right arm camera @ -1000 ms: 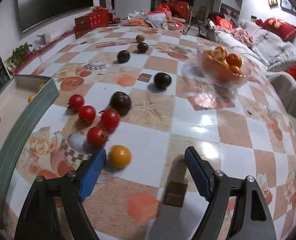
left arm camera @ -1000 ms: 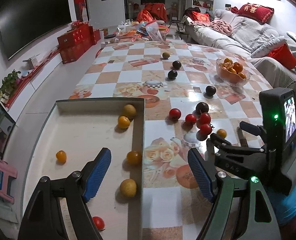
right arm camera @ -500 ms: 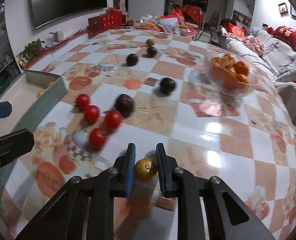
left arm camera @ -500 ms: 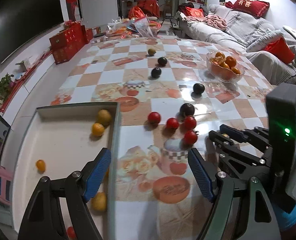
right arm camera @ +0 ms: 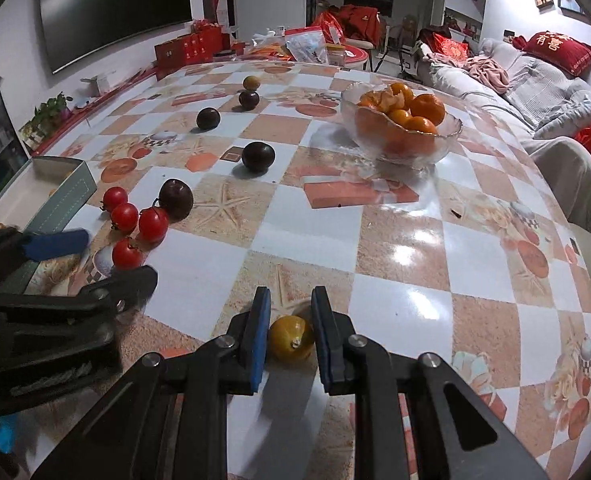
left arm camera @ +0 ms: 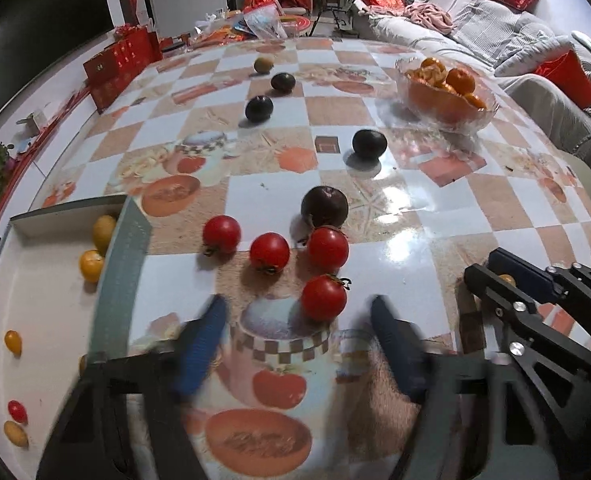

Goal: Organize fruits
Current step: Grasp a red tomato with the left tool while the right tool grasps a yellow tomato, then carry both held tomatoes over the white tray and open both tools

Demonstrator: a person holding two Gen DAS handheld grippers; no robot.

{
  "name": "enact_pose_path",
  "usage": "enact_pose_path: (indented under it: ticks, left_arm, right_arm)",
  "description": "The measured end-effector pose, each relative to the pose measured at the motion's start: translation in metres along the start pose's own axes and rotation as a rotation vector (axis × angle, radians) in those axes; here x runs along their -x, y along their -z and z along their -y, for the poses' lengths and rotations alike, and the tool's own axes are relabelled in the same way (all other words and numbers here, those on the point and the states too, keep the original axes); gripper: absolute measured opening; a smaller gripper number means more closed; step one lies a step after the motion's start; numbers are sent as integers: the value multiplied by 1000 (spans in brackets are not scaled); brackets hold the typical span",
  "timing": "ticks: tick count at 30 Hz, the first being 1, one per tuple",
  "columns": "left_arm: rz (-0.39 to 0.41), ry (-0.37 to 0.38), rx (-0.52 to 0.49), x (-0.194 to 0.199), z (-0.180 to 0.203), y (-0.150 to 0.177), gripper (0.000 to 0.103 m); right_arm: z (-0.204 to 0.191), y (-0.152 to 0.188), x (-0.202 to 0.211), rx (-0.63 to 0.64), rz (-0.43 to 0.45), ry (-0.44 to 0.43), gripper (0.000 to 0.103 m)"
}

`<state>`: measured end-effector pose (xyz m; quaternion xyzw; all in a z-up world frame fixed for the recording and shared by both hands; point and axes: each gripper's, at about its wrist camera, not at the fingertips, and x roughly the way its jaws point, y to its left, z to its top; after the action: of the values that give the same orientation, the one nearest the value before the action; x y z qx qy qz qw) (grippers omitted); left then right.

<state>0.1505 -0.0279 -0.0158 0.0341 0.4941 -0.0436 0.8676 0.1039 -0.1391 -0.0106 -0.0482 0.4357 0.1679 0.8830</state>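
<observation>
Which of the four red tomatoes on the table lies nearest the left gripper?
The lowest red tomato, just ahead of the left gripper, roughly between its fingertips. The other three sit in a row farther back, near the dark plum.

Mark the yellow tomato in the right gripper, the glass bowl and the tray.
yellow tomato (right arm camera: 290, 338), right wrist view, its front by the stem scar.
glass bowl (right arm camera: 447, 123), right wrist view, its rim.
tray (left arm camera: 121, 280), left wrist view, its side wall.

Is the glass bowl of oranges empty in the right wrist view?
No, the glass bowl is full of oranges.
</observation>
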Motion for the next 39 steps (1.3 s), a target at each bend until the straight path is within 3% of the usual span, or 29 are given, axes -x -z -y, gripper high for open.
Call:
enact_pose_path:
  ticks: [4,6,8,16,28,39]
  left_arm:
    - [12,7,6,1,1,-3,50]
    - [20,11,1,1,3,-4,33]
    - [26,15,-5,1,4,-4,24]
    - [43,45,7,11,-1,15,23]
    - [47,159,61,43,-23,65,23]
    - [57,181,71,54,-33,85,23]
  right_arm:
    - [2,1,-1,-6,0,-10,23]
    - [2,1,-1,-5,-2,-11,22]
    - [2,0,-2,5,-5,-9,23]
    - [1,5,3,-3,-4,-48,22]
    - [-3,36,39,-45,3,-161,23]
    - [-6,61,51,-74,-4,-157,23]
